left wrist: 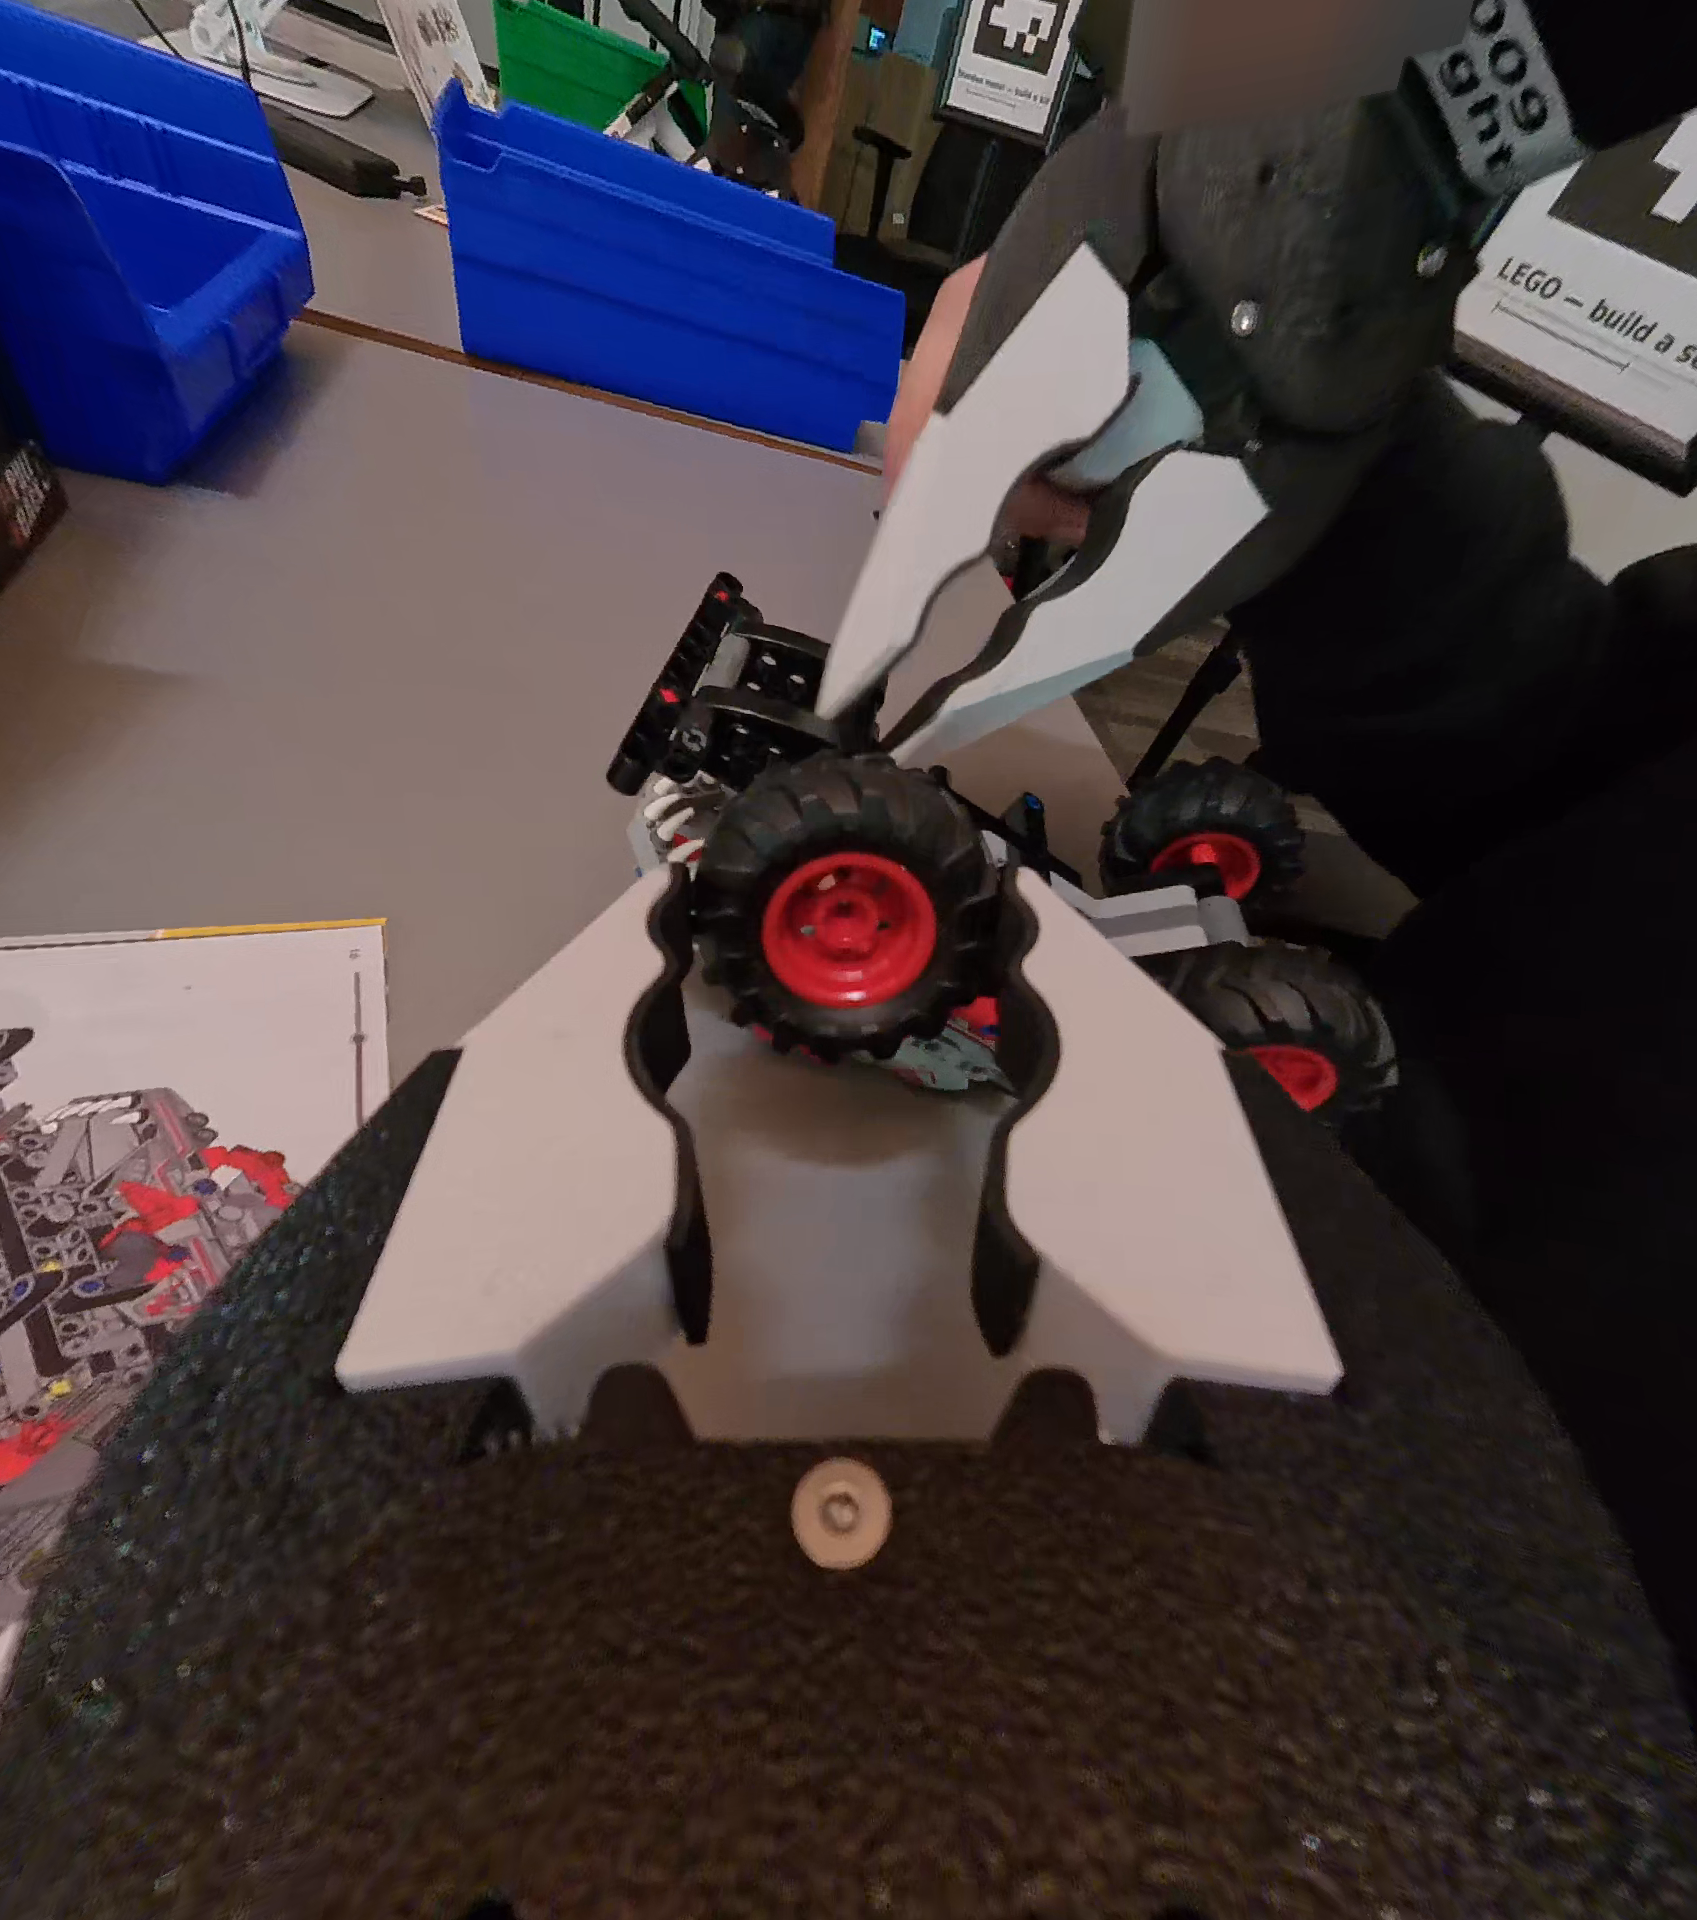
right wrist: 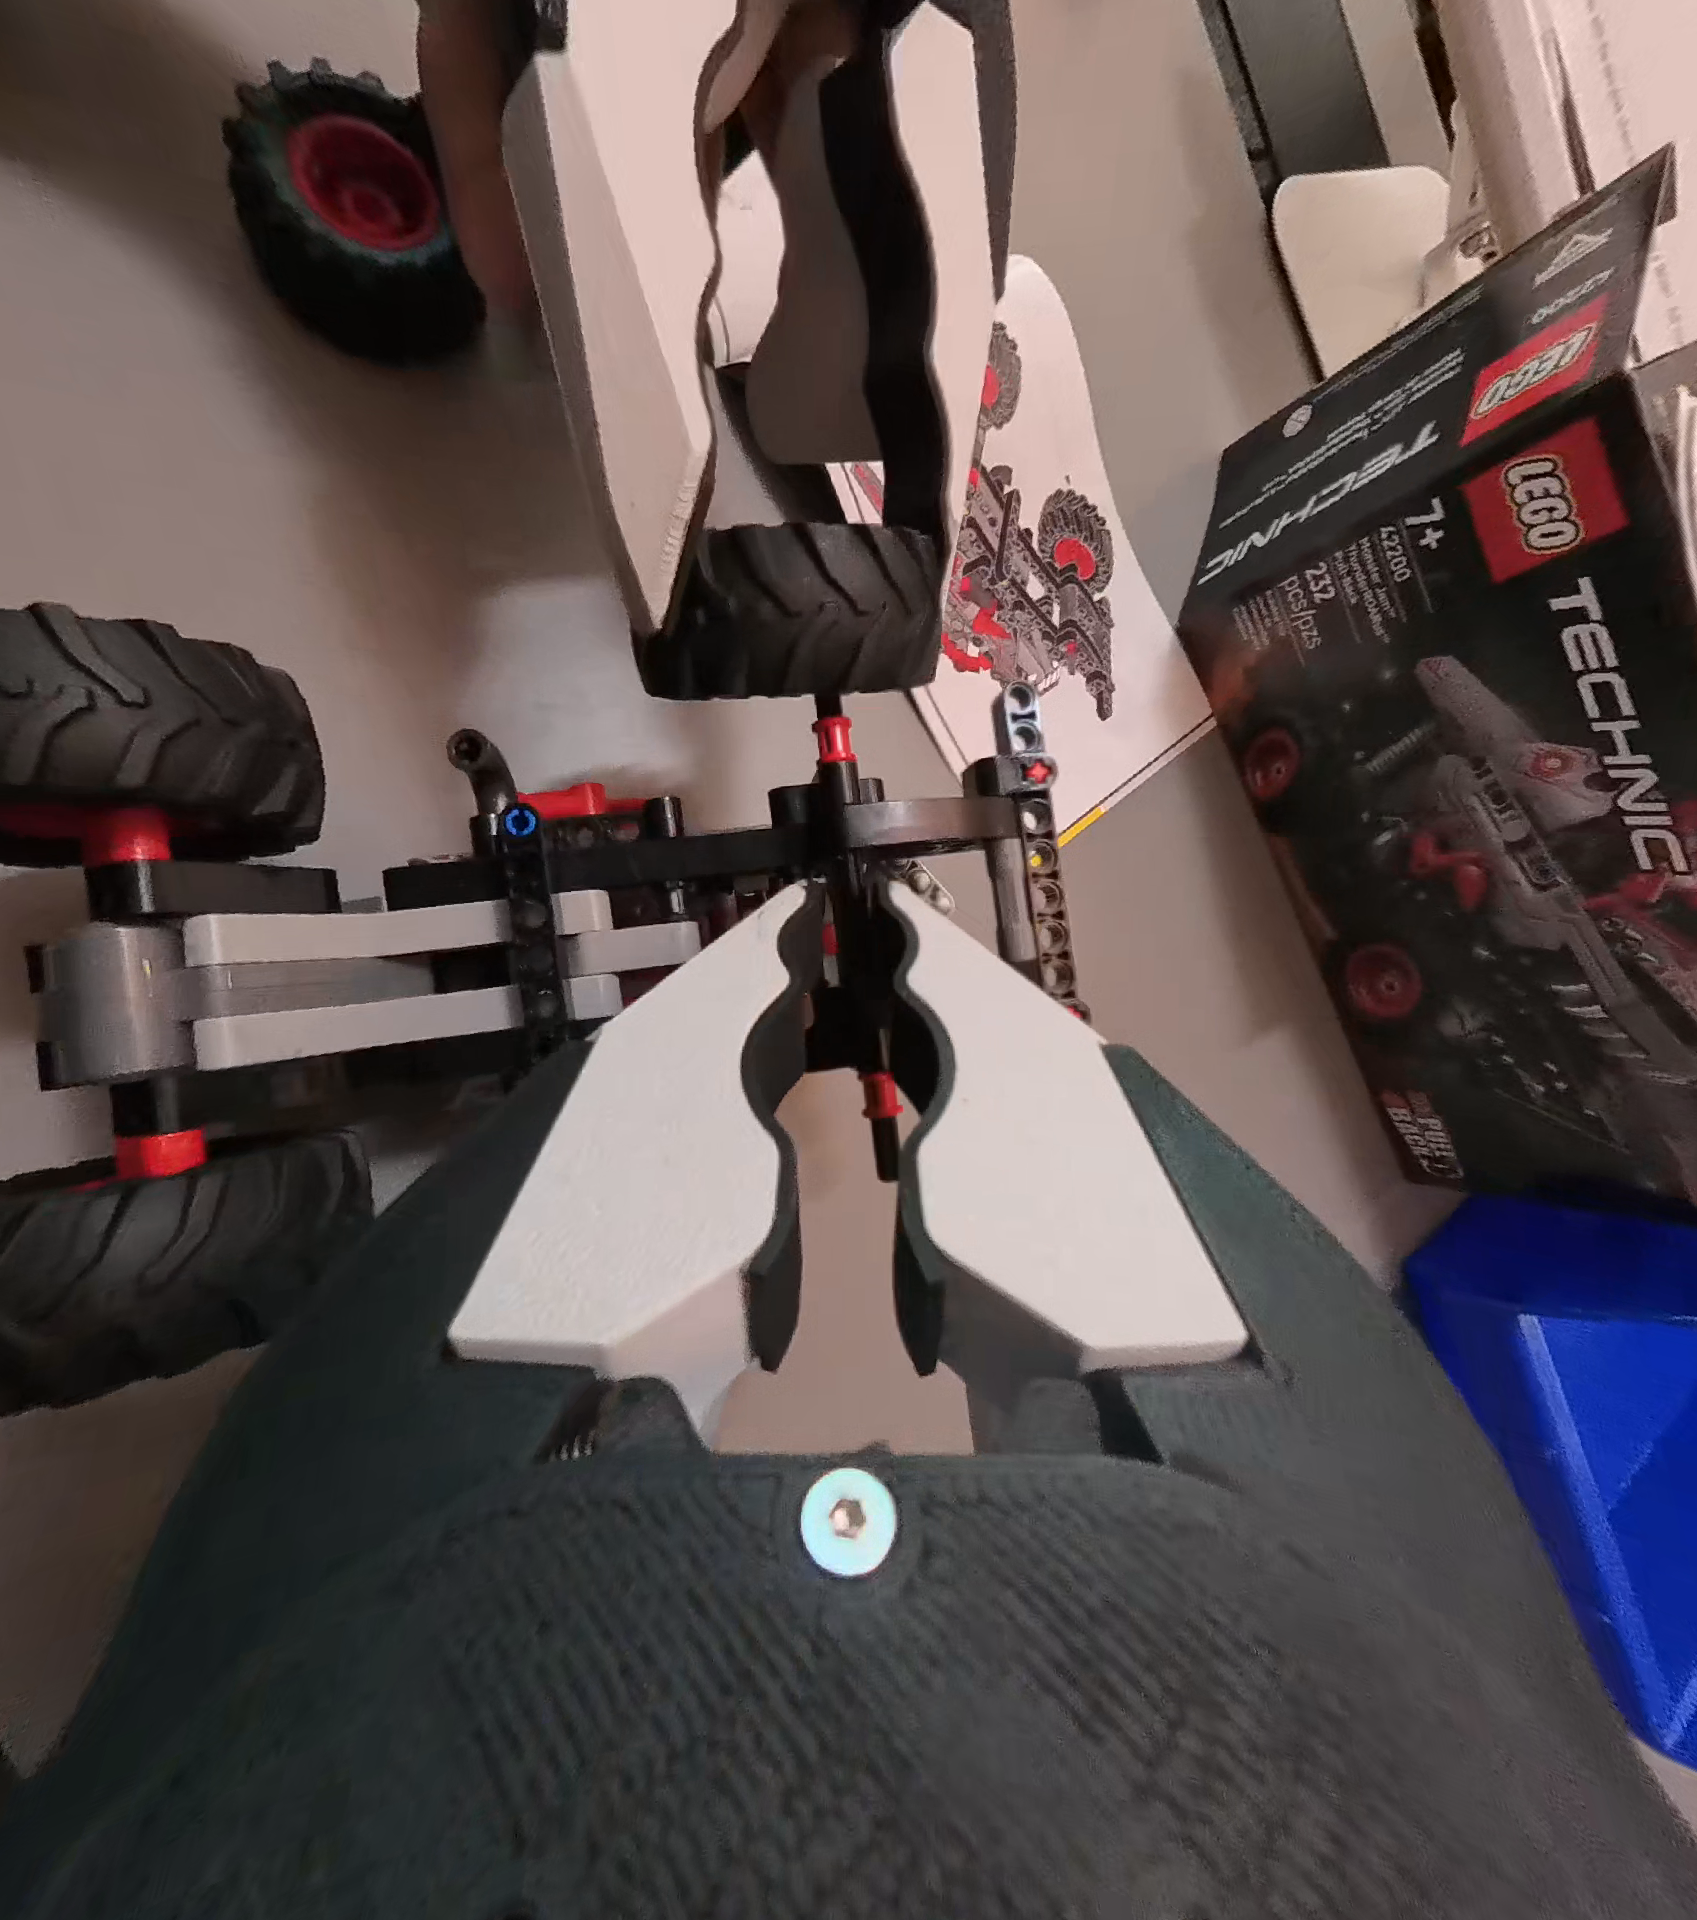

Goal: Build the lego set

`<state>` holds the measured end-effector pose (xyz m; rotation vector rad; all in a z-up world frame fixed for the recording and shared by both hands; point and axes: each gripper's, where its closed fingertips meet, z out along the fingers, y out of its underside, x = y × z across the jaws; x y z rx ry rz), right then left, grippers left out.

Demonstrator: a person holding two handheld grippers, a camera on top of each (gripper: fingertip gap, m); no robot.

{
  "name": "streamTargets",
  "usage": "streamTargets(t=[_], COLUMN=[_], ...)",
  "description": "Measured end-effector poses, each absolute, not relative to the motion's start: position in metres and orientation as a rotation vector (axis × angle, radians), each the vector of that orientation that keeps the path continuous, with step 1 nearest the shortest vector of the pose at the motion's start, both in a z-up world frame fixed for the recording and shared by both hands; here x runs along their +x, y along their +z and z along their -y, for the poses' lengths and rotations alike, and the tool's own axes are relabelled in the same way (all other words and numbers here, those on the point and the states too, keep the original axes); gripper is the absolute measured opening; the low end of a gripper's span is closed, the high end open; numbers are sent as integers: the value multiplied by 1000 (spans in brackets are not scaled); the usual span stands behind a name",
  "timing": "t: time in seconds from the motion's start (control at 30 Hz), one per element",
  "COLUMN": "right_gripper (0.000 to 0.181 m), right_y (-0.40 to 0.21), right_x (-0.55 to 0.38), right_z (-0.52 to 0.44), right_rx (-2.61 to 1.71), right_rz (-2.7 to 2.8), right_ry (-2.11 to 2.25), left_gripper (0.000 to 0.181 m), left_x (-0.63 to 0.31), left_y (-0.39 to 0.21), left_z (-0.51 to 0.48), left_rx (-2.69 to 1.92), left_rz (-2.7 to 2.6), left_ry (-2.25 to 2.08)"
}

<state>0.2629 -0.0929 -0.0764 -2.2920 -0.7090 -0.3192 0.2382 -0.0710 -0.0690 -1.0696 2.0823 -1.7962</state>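
Observation:
A part-built Lego truck chassis (right wrist: 356,966) of grey and black beams lies on the grey table. My left gripper (left wrist: 844,909) is shut on a black tyre with a red hub (left wrist: 849,925). The tyre sits at the end of a black and red axle (right wrist: 830,743) on the chassis. My right gripper (right wrist: 846,899) is shut on the black frame at the chassis middle. It shows in the left wrist view (left wrist: 859,717) coming in from the upper right. Two mounted wheels (right wrist: 96,717) (right wrist: 117,1268) sit at the other end. A loose wheel (right wrist: 345,208) lies apart on the table.
The open instruction booklet (left wrist: 96,1195) lies left of my left gripper. The Lego box (right wrist: 1509,779) stands beyond it. Two blue bins (left wrist: 117,281) (left wrist: 657,281) stand at the table's far side. A marker sign (left wrist: 1654,260) stands at the right. A person's dark sleeve fills the right edge.

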Motion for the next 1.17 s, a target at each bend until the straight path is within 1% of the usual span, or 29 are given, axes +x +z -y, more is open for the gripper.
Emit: streamTargets(t=[0.03,0.23,0.5,0.73,1.0,1.17], right_gripper=[7,6,7,8,8,8], right_y=[-78,-77,-78,-77,-80,-81], right_x=[265,263,264,264,271,264], right_z=[92,93,92,90,92,92], right_rx=[-2291,-2225,-2215,-2154,-2121,-2068], right_rz=[713,747,734,720,637,659], right_ry=[-333,-385,-432,-451,-434,-390], left_gripper=[56,55,55,54,54,54], left_x=[238,239,240,249,250,248], left_y=[-70,-69,-66,-53,-67,-70], left_z=[71,72,70,62,65,69], left_rx=[-1080,-1139,-1299,-1605,-2040,-2106], left_rz=[-2083,-2089,-2024,-1740,-1587,-1466], left_ry=[-1806,-1888,-2139,-2391,-2449,-2530])
